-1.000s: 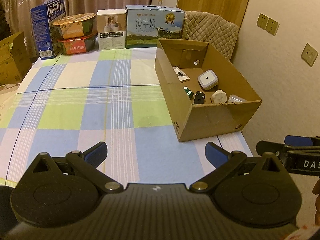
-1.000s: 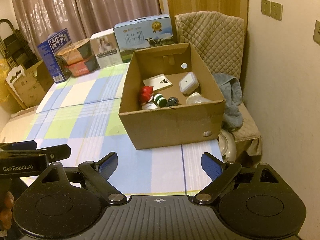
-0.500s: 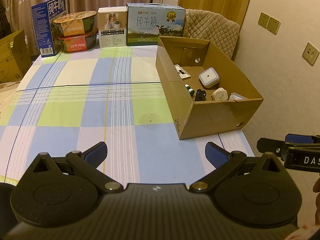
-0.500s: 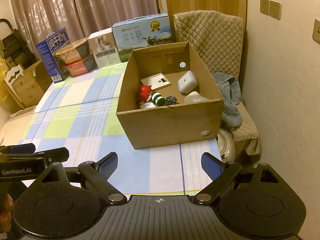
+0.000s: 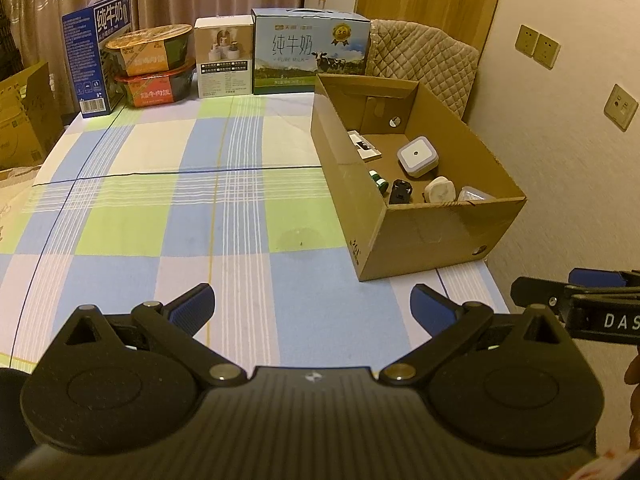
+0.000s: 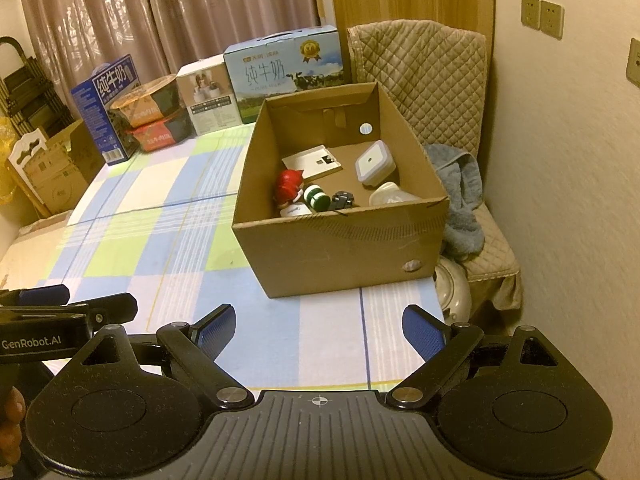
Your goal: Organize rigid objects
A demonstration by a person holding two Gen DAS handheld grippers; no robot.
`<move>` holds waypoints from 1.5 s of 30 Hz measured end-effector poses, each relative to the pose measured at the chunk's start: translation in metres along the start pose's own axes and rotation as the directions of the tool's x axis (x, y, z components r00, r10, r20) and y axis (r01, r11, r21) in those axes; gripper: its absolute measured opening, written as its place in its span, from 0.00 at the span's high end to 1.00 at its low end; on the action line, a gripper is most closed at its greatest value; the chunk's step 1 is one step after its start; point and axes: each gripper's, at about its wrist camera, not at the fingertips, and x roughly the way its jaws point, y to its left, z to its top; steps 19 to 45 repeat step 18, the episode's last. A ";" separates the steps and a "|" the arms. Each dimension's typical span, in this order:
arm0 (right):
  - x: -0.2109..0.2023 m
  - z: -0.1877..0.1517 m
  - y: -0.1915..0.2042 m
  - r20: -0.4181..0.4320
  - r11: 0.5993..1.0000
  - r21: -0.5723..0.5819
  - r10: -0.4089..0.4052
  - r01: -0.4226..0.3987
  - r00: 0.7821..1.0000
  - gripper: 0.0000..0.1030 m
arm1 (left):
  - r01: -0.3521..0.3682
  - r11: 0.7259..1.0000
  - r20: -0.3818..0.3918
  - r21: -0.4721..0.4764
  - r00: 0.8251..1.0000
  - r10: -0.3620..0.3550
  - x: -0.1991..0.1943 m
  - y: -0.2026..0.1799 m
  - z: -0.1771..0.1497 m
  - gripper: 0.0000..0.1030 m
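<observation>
The left gripper (image 5: 312, 306) hung low over the near edge of the counter (image 5: 168, 216), level and aimed toward 12 o'clock, its blue-padded fingers (image 5: 192, 308) spread wide with nothing between them. The right gripper (image 6: 320, 328) sat alongside it in the same pose, fingers (image 6: 424, 332) likewise spread and empty; in the left wrist view its black body showed at 3 o'clock, and in the right wrist view the left one showed at 9 o'clock.

The cardboard box (image 6: 340, 248) stood on the checked cloth at 1 o'clock from the left gripper and at 12 o'clock from the right, well apart from both. Inside it lay the rigid objects: a red figurine (image 6: 289, 188), a green-and-white bottle (image 6: 316, 198) just beside it, a small black piece (image 6: 343, 200), a square white container (image 6: 374, 166) toward the far right, a white rounded object (image 6: 390, 196) against the near wall, and a flat white card (image 6: 312, 161) toward the back.

Along the far edge of the counter, at 11 to 12 o'clock, stood a blue milk carton (image 5: 98, 54), two stacked noodle bowls (image 5: 154, 66), a white box (image 5: 224, 58) and a milk case (image 5: 310, 52). A quilted chair (image 6: 424, 76) stood beyond the box at 1 o'clock.
</observation>
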 end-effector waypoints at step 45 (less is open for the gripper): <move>0.003 -0.002 0.000 -0.001 1.000 0.002 -0.001 0.001 1.000 0.15 | 0.024 1.000 0.018 -0.003 1.000 -0.024 0.000 0.002 -0.003 0.00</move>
